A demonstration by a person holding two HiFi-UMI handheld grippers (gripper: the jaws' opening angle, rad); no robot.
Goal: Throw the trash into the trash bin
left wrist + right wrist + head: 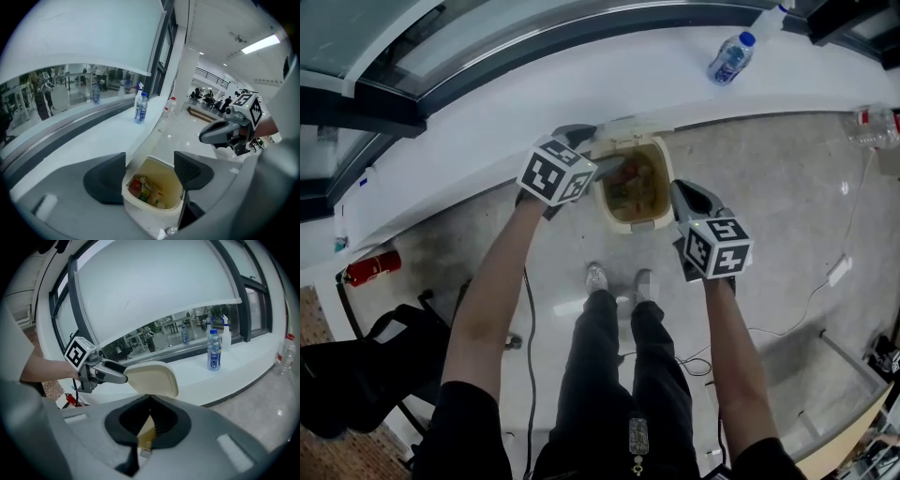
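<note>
Left tool: held open, empty, above the cream plastic trash bin.
Right tool: closed on a tan paper scrap; the bin is found just to its left.

Two grippers: left gripper and right gripper. Two marker cubes, one on each: left cube, right cube. One trash bin just beyond the left jaws, and its one lid raised ahead of the right jaws. One tan scrap between the right jaws. Three bottles well ahead of the left jaws: one blue-labelled bottle, one spray bottle, one red-capped bottle. One fire extinguisher well off to the left of the left jaws. The pieces inside the bin are too jumbled to count
</note>
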